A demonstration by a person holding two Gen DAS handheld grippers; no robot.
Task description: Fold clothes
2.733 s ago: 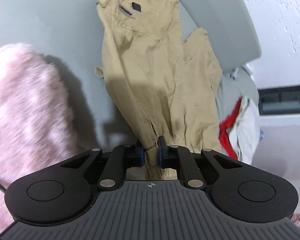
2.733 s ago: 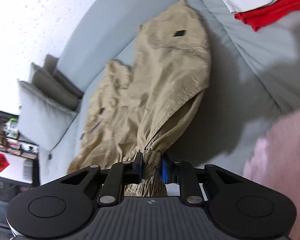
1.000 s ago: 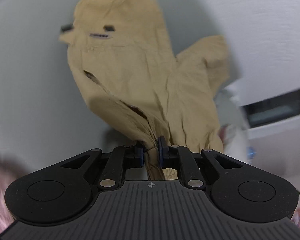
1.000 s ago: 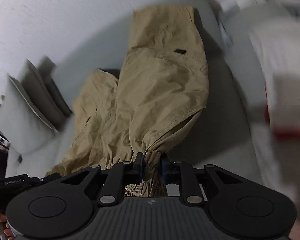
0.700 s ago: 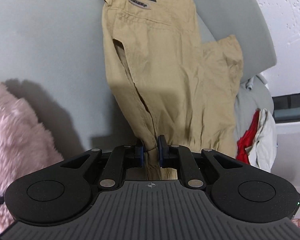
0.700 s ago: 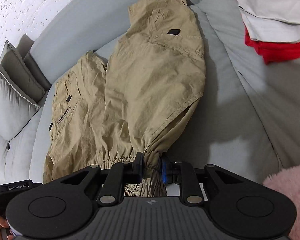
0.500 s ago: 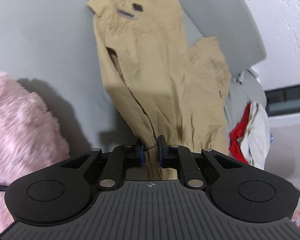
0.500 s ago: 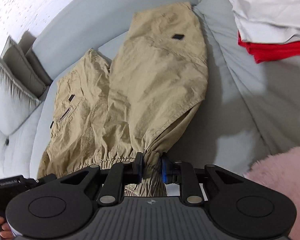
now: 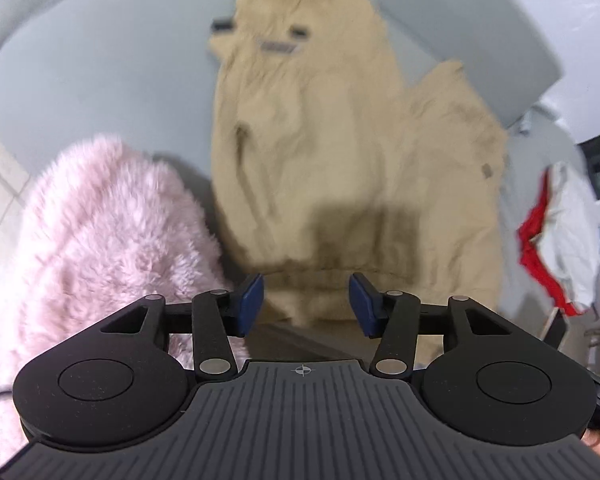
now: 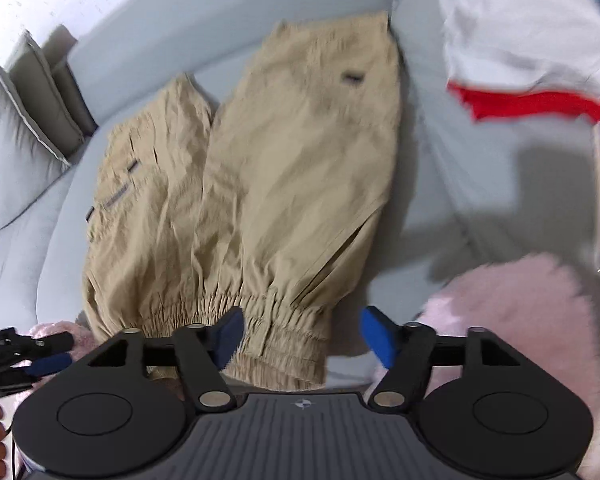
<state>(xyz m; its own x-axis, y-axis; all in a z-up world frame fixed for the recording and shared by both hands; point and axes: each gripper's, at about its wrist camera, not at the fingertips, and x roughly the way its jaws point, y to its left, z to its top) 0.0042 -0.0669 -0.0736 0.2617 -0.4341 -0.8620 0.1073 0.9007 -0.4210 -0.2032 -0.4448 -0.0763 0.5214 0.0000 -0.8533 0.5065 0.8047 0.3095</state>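
Observation:
Khaki trousers (image 9: pixel 340 152) lie spread on the grey sofa seat (image 9: pixel 100 72), legs side by side, elastic cuffs toward me. They also show in the right wrist view (image 10: pixel 284 184). My left gripper (image 9: pixel 306 302) is open and empty just above the near cuffs. My right gripper (image 10: pixel 302 332) is open and empty over the right leg's gathered cuff (image 10: pixel 288 320). The left gripper also shows at the lower left of the right wrist view (image 10: pixel 40 354).
A fluffy pink garment (image 9: pixel 92 248) lies at the sofa's front edge, seen too in the right wrist view (image 10: pixel 512 320). A white and red pile of clothes (image 10: pixel 532 52) sits on the sofa's right end. Grey cushions (image 10: pixel 16 128) stand at the left.
Both grippers have opened and let go of the trouser cuffs. The trousers now lie flat on the sofa, and both grippers have drawn back slightly.

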